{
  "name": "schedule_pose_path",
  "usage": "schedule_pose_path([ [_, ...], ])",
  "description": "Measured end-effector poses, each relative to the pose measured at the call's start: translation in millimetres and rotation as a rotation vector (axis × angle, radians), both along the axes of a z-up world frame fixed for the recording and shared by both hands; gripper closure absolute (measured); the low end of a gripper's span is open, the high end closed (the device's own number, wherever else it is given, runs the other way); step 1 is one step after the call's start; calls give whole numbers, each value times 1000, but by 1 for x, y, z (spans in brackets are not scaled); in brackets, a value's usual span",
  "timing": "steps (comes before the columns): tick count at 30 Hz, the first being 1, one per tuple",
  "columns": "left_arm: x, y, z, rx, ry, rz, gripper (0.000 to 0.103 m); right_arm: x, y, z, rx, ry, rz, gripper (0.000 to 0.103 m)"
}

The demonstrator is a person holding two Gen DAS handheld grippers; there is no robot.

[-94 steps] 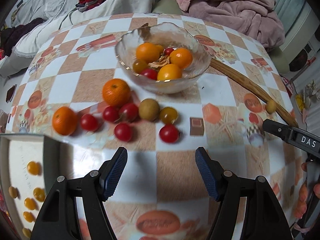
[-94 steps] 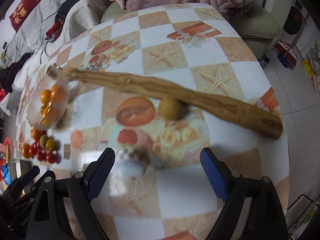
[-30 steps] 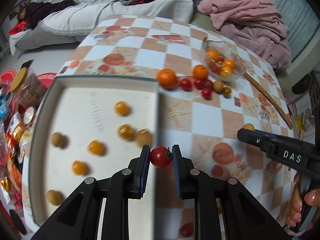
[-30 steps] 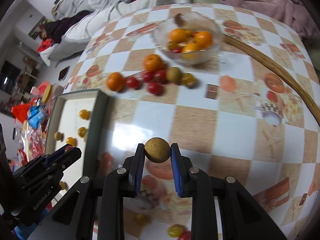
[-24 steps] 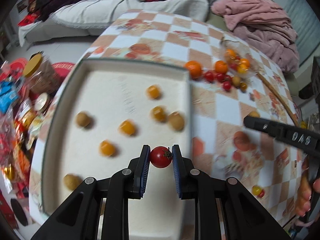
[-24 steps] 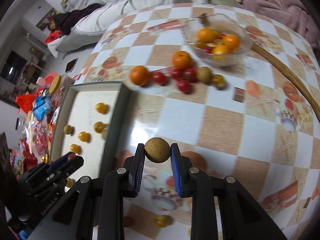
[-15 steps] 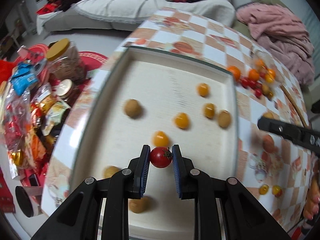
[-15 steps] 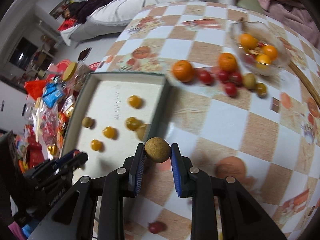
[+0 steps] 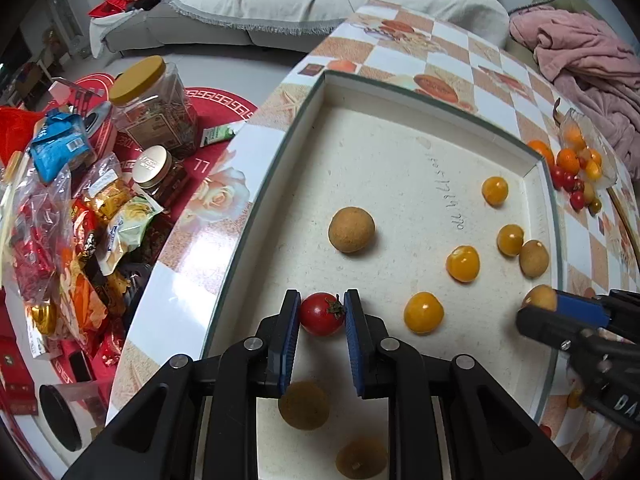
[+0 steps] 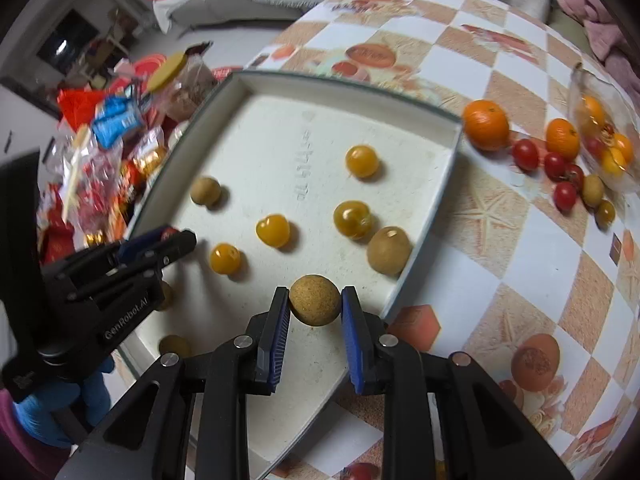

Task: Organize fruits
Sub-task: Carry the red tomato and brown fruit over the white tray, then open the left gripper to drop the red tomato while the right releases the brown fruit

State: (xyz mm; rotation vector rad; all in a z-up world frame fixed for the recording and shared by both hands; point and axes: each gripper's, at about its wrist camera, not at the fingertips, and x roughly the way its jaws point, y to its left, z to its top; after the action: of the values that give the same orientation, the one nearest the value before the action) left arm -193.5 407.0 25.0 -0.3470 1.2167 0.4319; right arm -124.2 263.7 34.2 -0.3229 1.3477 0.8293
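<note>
A pale sofa [image 9: 280, 8] draped with a fringed throw is seen beyond the checked table [image 9: 452, 40]. A pink blanket [image 9: 580, 56] is heaped at right. The grey floor [image 9: 224, 60] is cluttered with snack bags [image 9: 60, 220].

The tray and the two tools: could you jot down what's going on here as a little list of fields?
left tool: shut on a red cherry tomato, above the tray
right tool: shut on a brown round fruit, above the tray's near edge
tray: white, shallow, on the checked table; holds only yellow and brown small fruits
loose on table: oranges and more red tomatoes beside a glass bowl
bowl contents: orange and yellow fruits
beyond table edge: snack packets and jars
</note>
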Motion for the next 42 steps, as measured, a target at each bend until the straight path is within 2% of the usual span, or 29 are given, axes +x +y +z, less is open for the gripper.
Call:
schedule_pose_path([
  [8, 3, -2, -2, 11, 9, -28, 78, -16, 16, -12, -65, -78, 121, 74],
  [9, 3, -1, -2, 18, 15, -30, 73, -18, 17, -13, -70, -85, 139, 74],
  [11, 3, 1, -1, 35, 25, -27, 47, -25, 21, -14, -86, -106, 177, 74],
  [12, 2, 1, -1, 16, 9, -30, 44, -27, 22, -14, -91, -121, 194, 73],
  [14, 2, -1, -1, 34, 17, -40, 44, -33, 25, -15, -99, -142, 231, 68],
  [18, 2, -2, -3, 35, 26, -43, 44, -42, 29, -16, -114, -166, 282, 40],
  [23, 1, -1, -2, 42, 29, -40, 44, -46, 24, -10, -91, -171, 292, 33],
  [25, 1, -1, 0, 37, 23, -33, 44, -48, 21, -3, -72, -185, 294, 24],
  [32, 4, -11, 15, 43, -9, -61, 44, -45, -3, 23, -3, -190, 247, 18],
  [35, 7, -21, 21, 20, -17, -91, 44, -38, -20, 25, 28, -148, 195, 8],
  [36, 7, -23, 22, 16, -17, -98, 44, -35, -27, 26, 38, -132, 170, 0],
  [42, 16, -55, 31, 0, -31, -179, 44, -19, -84, 23, 22, -106, -3, 0],
])
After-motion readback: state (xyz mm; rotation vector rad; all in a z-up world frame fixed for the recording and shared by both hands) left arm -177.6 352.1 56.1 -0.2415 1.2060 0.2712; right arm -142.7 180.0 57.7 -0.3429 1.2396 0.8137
